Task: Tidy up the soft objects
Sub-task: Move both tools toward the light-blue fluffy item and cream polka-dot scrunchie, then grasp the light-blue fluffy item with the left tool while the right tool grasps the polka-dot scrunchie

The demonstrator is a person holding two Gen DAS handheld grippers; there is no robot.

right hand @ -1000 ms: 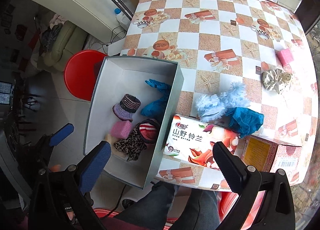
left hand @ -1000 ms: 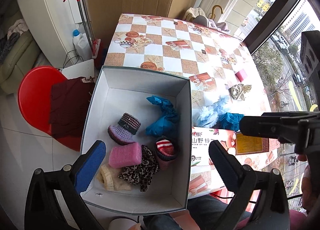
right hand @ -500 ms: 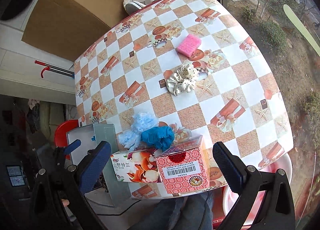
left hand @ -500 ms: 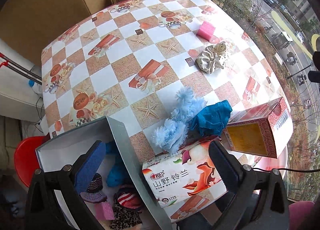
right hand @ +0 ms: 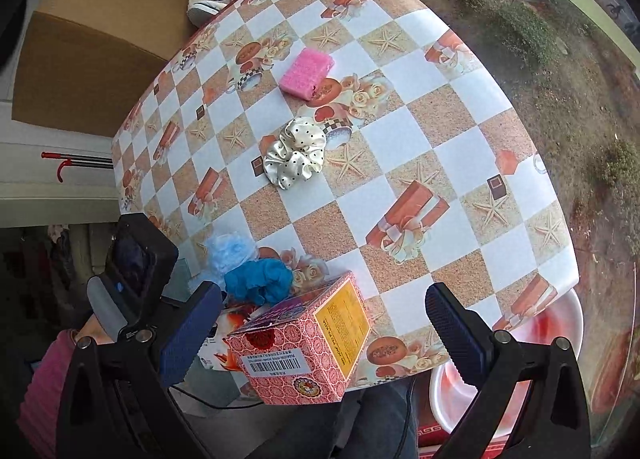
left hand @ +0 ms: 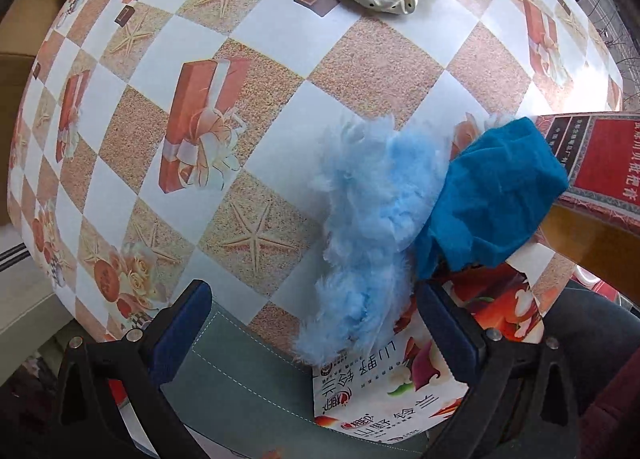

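Both claws swung off the box onto the bench; left claw now low over the fluffy blue piece, jaws spread wide, empty, likely lining up a grab. Teal cloth touches it, draped on the tissue pack at the near edge. Right claw spread too, empty, above the red carton. Scrunchie and pink sponge sit mid-bench, waiting.

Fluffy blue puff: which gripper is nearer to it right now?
Left. The left gripper is open with the fluffy blue puff lying just ahead between its fingers. The right gripper is open farther off, with the red box between it and the puff.
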